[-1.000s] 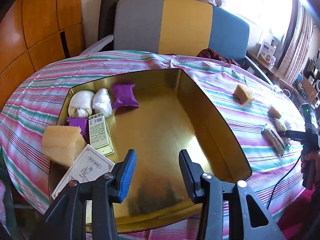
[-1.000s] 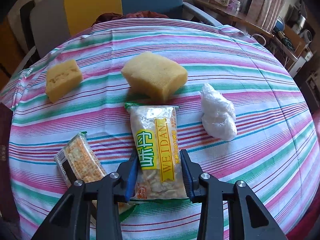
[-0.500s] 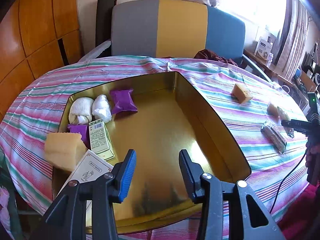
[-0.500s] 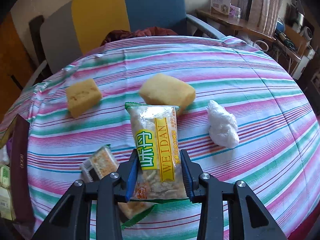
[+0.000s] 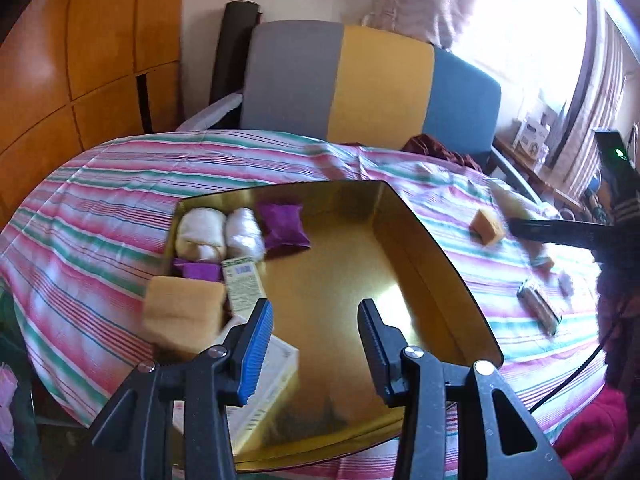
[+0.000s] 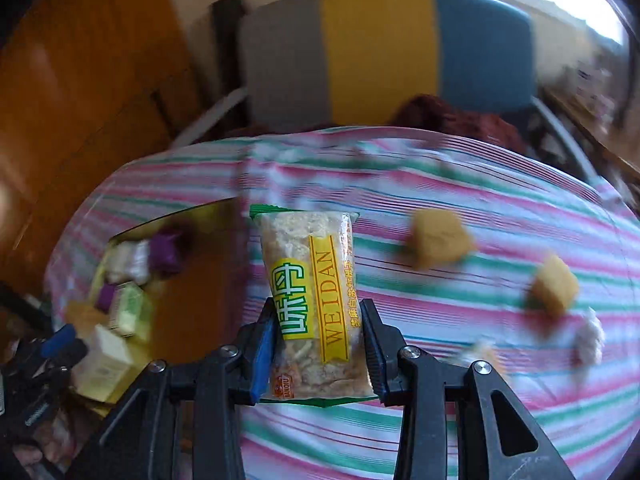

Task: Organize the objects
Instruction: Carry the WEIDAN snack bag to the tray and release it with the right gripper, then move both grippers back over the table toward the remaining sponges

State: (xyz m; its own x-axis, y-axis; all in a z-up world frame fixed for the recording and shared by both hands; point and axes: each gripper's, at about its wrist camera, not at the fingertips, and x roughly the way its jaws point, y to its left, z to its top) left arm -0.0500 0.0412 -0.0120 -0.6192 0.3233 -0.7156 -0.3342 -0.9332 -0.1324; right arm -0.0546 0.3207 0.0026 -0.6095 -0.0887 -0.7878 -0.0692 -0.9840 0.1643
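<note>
1. The right claw point(image 6: 318, 354) is clenched on a clear crinkly snack packet with a yellow "WEIDAN" band point(image 6: 310, 292), its pads pressing the packet's lower sides. The packet is held up off the worktop covered in a pink, green and white striped cloth point(image 6: 460, 420).
2. In the right wrist view the packet hangs over the right-hand edge of the shallow gold metal tray point(image 6: 192, 300), though the blur makes the exact overlap hard to judge.
3. The left claw point(image 5: 316, 344) is released, jaws spread wide with nothing between them, poised above the near part of the tray point(image 5: 340, 280).
4. Along the tray's left side sit two white wrapped bundles point(image 5: 220, 234), a purple foil pouch point(image 5: 282, 226), a small green-and-white carton point(image 5: 242, 284) and a tan sponge block point(image 5: 182, 312) propped on the rim (a pale flat box point(image 5: 272, 380) lies partly behind the left claw's blue pad).
5. On the cloth right of the tray lie two tan sponge cubes point(image 6: 438, 238), a white crumpled lump point(image 6: 588, 336) and, in the left wrist view, a dark-edged snack bar wrapper point(image 5: 538, 308).
6. A grey, yellow and blue chair back point(image 5: 368, 84) stands behind the worktop.
</note>
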